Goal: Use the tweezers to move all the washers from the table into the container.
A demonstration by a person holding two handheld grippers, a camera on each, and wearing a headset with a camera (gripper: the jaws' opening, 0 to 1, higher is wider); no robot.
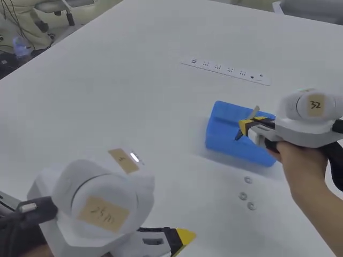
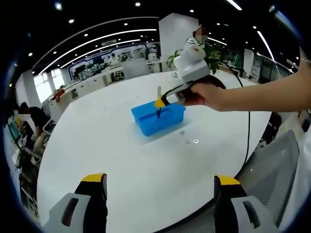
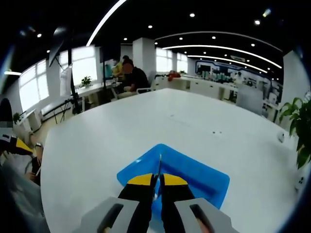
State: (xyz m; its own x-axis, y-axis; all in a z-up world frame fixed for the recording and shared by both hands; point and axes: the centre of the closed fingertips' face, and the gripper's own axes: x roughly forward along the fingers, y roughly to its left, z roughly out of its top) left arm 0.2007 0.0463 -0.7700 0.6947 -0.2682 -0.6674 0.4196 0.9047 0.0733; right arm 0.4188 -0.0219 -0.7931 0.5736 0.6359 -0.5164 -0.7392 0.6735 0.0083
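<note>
The blue container [image 1: 225, 131] [image 2: 154, 121] [image 3: 199, 177] stands on the white table. My right gripper [image 1: 247, 128] [image 3: 159, 180] hovers over it, shut on thin metal tweezers [image 1: 254, 113] [image 2: 158, 97] [image 3: 159, 167] whose tips point down into the container. Whether the tips hold a washer is too small to tell. Three small washers [image 1: 247, 180] [image 2: 188, 141] lie on the table just in front of the container, below the right hand. My left gripper [image 1: 182, 236] [image 2: 159, 182] is open and holds nothing, low at the near edge, well away from the container.
A white power strip [image 1: 225, 70] lies on the table behind the container. The table [image 1: 107, 91] is broad and bare to the left. A person's arm [image 2: 252, 94] reaches in from the right. People and desks show far behind in the room.
</note>
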